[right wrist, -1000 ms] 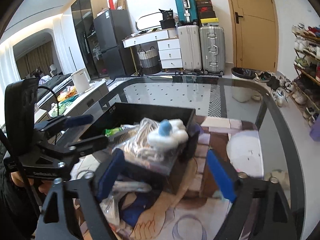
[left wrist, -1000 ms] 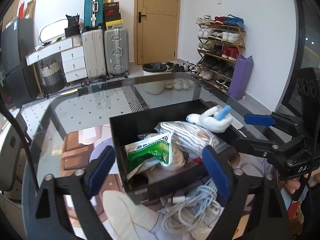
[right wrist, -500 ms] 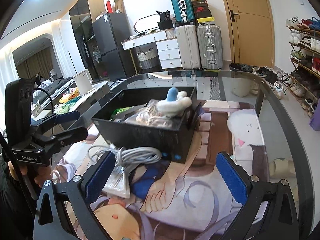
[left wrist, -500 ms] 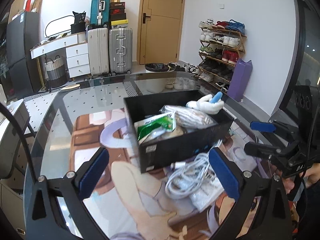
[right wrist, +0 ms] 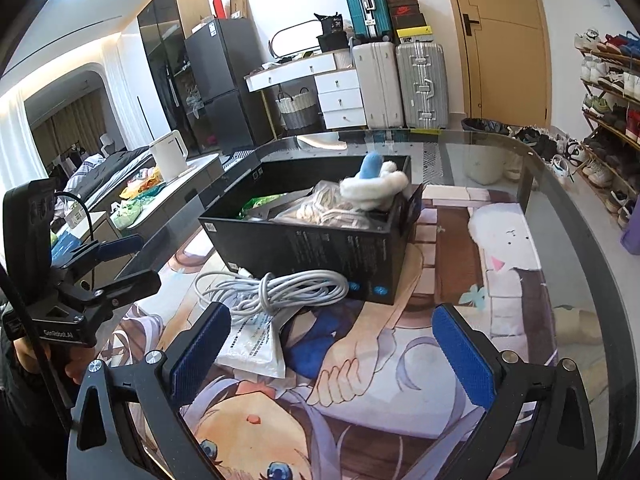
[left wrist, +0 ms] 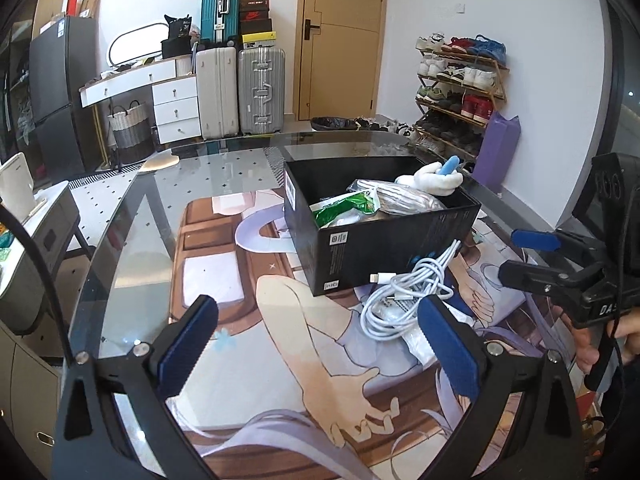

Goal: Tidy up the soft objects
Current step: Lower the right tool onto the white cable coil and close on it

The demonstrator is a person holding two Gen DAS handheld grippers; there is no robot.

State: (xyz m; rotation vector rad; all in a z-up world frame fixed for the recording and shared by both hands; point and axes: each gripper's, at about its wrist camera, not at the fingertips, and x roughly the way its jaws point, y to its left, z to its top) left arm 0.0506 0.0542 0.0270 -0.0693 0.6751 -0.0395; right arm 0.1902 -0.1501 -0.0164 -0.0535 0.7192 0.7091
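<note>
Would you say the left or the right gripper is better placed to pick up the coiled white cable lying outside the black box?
Probably the left. The coiled white cable lies just ahead of the open left gripper, near its right finger; the right gripper, also open, has it off to its left, beyond its left finger.

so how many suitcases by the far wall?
3: white hard-shell suitcase and ribbed silver suitcase upright side by side on the floor, teal suitcase upright above them. More may be hidden.

The left gripper (right wrist: 120,264) body reads "GenRobot.AI"; the right gripper (left wrist: 532,256) shows "DAS", cut off by the hand
</note>
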